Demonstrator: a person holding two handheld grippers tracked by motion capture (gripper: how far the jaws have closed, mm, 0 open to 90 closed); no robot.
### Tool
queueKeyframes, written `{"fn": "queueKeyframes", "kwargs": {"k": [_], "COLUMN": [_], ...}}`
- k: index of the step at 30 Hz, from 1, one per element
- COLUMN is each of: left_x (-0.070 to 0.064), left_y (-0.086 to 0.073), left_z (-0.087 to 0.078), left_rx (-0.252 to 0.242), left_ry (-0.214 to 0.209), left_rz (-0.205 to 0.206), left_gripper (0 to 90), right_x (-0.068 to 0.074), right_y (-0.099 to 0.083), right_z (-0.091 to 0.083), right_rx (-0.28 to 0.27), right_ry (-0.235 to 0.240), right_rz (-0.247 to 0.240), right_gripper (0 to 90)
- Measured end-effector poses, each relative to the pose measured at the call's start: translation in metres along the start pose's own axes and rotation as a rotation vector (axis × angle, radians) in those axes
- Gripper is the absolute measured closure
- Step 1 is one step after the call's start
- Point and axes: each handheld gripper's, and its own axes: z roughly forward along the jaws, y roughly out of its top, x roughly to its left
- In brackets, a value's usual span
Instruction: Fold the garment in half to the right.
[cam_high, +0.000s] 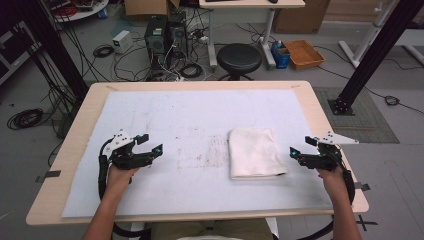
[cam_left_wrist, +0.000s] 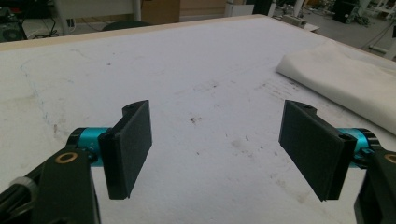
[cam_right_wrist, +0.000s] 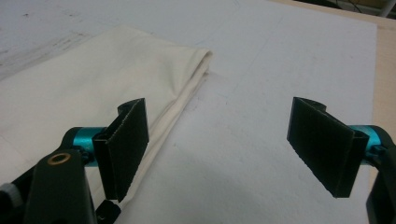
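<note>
A folded white cloth (cam_high: 255, 152) is lying on the white mat (cam_high: 190, 115), right of the middle, and it is the one obstacle on the surface. The left gripper (cam_high: 153, 143) is standing with jaws wide apart at the near left; between it and the cloth the mat is lying bare. The right gripper (cam_high: 300, 146), jaws also wide apart, is waiting just beside the cloth's right edge. The far half of the mat is staying free for passing.

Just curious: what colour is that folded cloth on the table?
The cloth is plain cream-white with no pattern, best seen in the right gripper view.
</note>
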Motion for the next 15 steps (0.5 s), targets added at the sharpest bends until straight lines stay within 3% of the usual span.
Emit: {"fn": "queueKeyframes", "kwargs": {"k": [15], "left_x": [0.0014], "left_y": [-0.0007], "left_z": [0.0004], "left_rx": [-0.004], "left_ry": [0.007], "left_rz": [-0.014], "left_gripper": [25.6], "right_x": [0.0001], "right_y": [-0.0006], "right_z": [0.0029], "right_rx": [0.007], "right_ry": [0.012], "right_rz": [0.002], "right_gripper": [20.5]}}
